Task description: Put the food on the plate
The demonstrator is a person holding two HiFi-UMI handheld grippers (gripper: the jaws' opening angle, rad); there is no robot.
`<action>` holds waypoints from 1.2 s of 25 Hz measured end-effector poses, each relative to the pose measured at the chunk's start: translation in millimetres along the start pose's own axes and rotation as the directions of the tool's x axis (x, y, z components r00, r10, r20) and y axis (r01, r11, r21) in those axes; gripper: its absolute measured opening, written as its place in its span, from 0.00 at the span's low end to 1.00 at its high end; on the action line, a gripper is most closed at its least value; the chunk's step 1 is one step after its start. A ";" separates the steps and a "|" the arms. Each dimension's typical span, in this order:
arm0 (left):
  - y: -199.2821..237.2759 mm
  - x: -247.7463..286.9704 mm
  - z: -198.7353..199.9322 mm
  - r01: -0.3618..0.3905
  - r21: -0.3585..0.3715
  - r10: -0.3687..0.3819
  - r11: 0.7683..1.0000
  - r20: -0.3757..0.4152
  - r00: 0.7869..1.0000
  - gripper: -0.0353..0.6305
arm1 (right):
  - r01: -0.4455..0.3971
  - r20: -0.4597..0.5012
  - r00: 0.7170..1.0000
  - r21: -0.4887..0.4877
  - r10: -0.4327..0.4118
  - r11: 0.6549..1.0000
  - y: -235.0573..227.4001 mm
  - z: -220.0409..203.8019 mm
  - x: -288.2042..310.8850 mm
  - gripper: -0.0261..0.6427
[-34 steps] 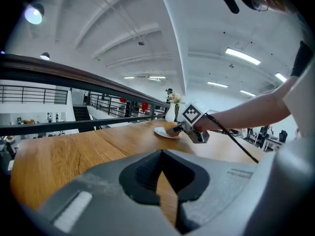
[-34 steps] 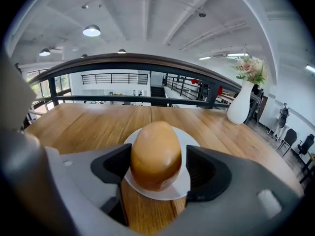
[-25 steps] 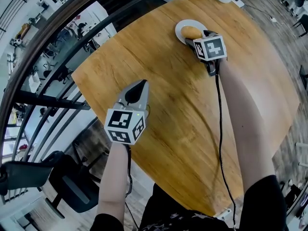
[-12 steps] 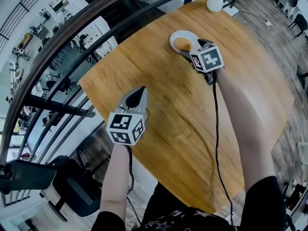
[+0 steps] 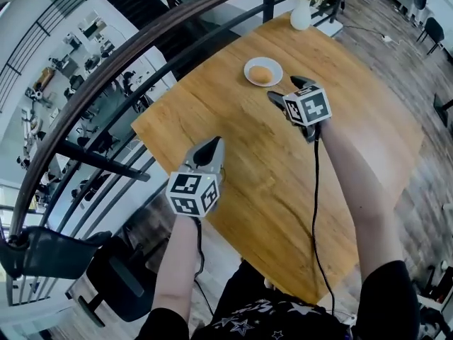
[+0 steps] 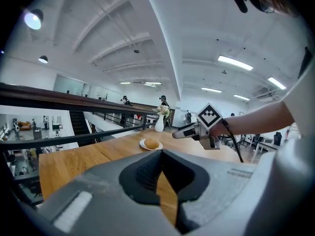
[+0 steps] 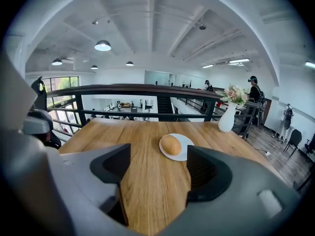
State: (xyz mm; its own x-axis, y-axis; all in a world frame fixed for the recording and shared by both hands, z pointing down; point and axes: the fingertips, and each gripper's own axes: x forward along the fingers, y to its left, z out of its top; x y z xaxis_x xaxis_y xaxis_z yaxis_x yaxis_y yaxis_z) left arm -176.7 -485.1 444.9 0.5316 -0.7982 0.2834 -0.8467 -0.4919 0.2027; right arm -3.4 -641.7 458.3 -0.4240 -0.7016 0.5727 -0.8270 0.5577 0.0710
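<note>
A golden bread roll (image 5: pixel 260 74) lies on a small white plate (image 5: pixel 272 65) toward the far side of the wooden table. My right gripper (image 5: pixel 285 88) hovers just short of the plate, open and empty. In the right gripper view the roll (image 7: pixel 171 144) and plate (image 7: pixel 185 147) lie ahead between the spread jaws, apart from them. My left gripper (image 5: pixel 209 148) is held over the table's near left edge, jaws together with nothing in them. The left gripper view shows the roll (image 6: pixel 151 143), the plate (image 6: pixel 144 145) and the right gripper (image 6: pixel 183 131) beyond it.
A white vase with flowers (image 5: pixel 301 13) stands at the table's far edge, behind the plate. A dark railing (image 5: pixel 177 27) runs along the table's left and far sides, with a drop to a lower floor beyond. Bare wood (image 5: pixel 283 183) spreads toward me.
My right gripper has drawn back from the plate toward me, leaving the roll on it. The head camera has lifted, so the vase is now in view. The left gripper has hardly moved.
</note>
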 end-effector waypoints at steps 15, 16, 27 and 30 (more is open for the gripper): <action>-102.3 -74.8 -14.6 -0.001 0.024 0.001 1.000 -0.003 1.000 0.06 | -0.056 0.121 0.991 0.061 0.049 0.997 37.0 -40.9 -136.6 0.50; -105.2 -78.6 -17.3 -0.004 0.022 0.004 1.000 -0.003 1.000 0.06 | -0.061 0.128 0.990 0.061 0.053 0.996 40.2 -42.7 -141.8 0.49; -162.2 -119.8 -47.0 -0.020 0.026 0.019 0.999 0.036 0.999 0.06 | -0.112 0.246 0.966 0.140 0.075 0.984 62.6 -88.3 -226.0 0.40; -182.3 -141.6 -43.9 -0.029 0.023 0.028 0.999 0.050 0.998 0.06 | -0.124 0.268 0.960 0.152 0.080 0.981 71.7 -94.9 -263.1 0.37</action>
State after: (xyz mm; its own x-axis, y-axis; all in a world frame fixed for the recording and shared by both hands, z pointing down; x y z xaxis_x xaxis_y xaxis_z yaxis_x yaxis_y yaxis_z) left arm -96.6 -267.2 409.0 0.5060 -0.8279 0.2419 -0.8621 -0.4763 0.1731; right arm 83.9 -375.0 390.3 -0.5720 -0.7482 0.3361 -0.8145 0.5664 -0.1254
